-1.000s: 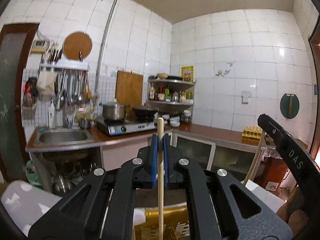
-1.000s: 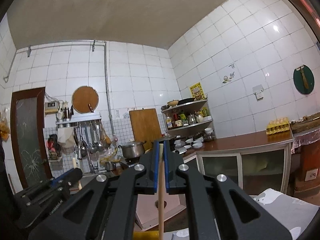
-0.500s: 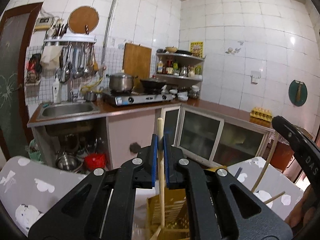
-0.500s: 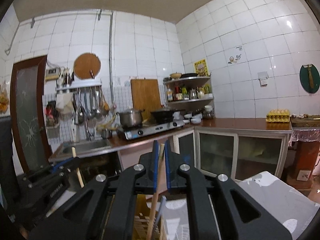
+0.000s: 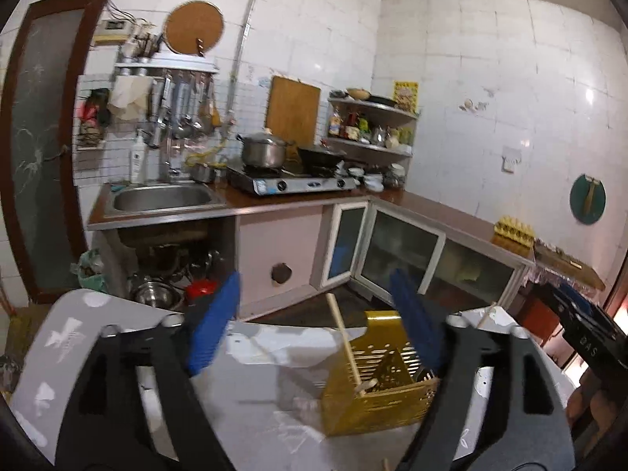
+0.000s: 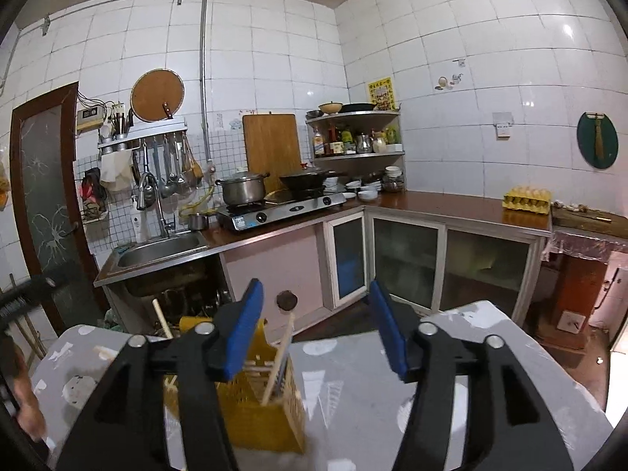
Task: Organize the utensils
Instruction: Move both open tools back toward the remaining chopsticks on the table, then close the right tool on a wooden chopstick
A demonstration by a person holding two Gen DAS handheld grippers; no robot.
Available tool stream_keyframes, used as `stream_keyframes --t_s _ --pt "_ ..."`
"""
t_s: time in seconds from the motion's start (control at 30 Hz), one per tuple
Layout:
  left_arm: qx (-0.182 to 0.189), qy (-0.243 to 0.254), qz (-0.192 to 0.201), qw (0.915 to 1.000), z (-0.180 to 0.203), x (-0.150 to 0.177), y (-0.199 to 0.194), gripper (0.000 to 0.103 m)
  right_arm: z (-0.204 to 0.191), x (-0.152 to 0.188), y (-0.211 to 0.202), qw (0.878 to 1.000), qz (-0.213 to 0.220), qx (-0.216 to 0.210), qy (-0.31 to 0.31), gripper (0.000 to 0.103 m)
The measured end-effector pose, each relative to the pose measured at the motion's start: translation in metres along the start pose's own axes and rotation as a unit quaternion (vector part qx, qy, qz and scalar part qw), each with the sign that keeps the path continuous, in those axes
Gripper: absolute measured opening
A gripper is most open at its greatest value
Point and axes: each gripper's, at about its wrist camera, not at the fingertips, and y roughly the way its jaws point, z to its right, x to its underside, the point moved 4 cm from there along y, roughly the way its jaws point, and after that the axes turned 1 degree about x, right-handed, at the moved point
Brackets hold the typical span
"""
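Observation:
A yellow perforated utensil holder (image 5: 376, 388) (image 6: 259, 408) stands on the grey patterned table (image 5: 117, 337). In the left wrist view a wooden stick (image 5: 343, 341) leans in the holder, free of my left gripper (image 5: 314, 325), whose jaws are opening wide with nothing pressed between them. In the right wrist view another wooden stick (image 6: 280, 357) stands in the holder, below my right gripper (image 6: 314, 329), whose jaws are also opening and grip nothing. The right gripper (image 5: 581, 333) shows at the left view's right edge. The left gripper (image 6: 19, 302) shows at the right view's left edge.
Beyond the table runs an L-shaped kitchen counter (image 6: 451, 200) with a sink (image 5: 161, 198), a gas stove (image 6: 282, 206) bearing a pot and a wok, and an egg tray (image 6: 528, 198). Glass-door cabinets (image 6: 408, 267) stand underneath. A person's hand (image 6: 23, 404) is at the left edge.
Both grippers were shut on upright wooden sticks. Both have tipped down over the yellow holder and opened, and the sticks now stand loose in it.

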Motion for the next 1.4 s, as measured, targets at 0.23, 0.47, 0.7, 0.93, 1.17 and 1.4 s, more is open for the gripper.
stream_keyframes --t_s 0.23,0.47,0.7,0.93,1.17,1.4 --pt "-0.048 0.025 -0.015 0.9984 -0.030 0.017 -0.039 0.098 -0.007 0.030 -0.037 0.999 -0.035 0.010 -0.022 0.077" --pt "-0.087 0.043 -0.093 0.9909 -0.063 0.084 -0.029 0.098 -0.028 0.090 -0.040 0.994 -0.099 0.004 -0.044 0.078" --pt "-0.100 0.043 -0.170 0.9793 -0.082 0.146 -0.005 0.098 -0.048 0.148 -0.010 0.983 -0.179 0.016 -0.044 0.078" --pt "-0.089 0.066 -0.243 0.9636 -0.085 0.190 0.021 0.098 -0.070 0.192 0.023 0.966 -0.249 0.023 -0.059 0.077" --pt "-0.085 0.044 -0.264 0.9597 -0.088 0.202 0.026 0.098 -0.091 0.216 0.046 0.949 -0.310 0.022 -0.057 0.044" --pt "-0.081 0.020 -0.269 0.9596 -0.092 0.203 0.030 0.098 -0.108 0.226 0.052 0.941 -0.332 0.027 -0.067 0.022"
